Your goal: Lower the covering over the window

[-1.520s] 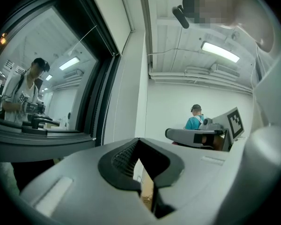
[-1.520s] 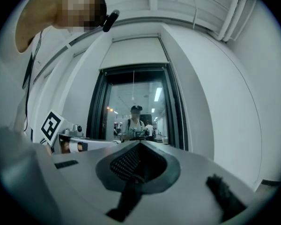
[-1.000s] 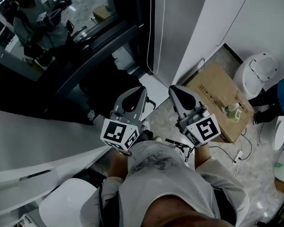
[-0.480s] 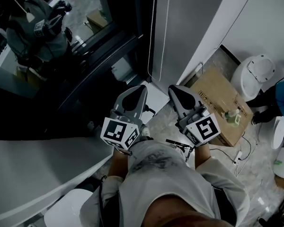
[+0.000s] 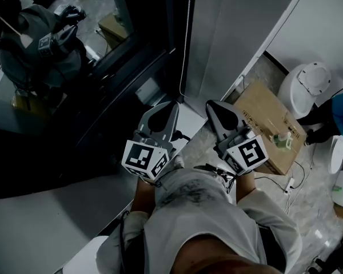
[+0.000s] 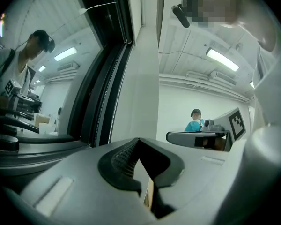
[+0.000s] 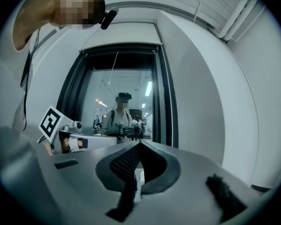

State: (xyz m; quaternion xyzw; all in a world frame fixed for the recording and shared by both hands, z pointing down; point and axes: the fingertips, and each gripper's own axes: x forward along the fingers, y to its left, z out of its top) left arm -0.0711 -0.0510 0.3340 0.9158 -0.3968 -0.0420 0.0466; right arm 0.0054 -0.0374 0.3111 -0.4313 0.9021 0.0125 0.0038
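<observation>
far left, the window [image 5: 57, 50] is bare glass mirroring the person, so the covering isn't down; in the right gripper view only a pale box [image 7: 119, 35] tops the opening, likely where it's rolled up. next, the bead cord [image 5: 188, 33] hangs along the dark frame [image 5: 171, 16], probably the way to lower it. left gripper [image 5: 167, 108]: jaws pressed together, nothing in them. right gripper [image 5: 215, 108]: the same, both facing the window, well short of the cord. cardboard box [image 5: 268, 119] lies off right.
</observation>
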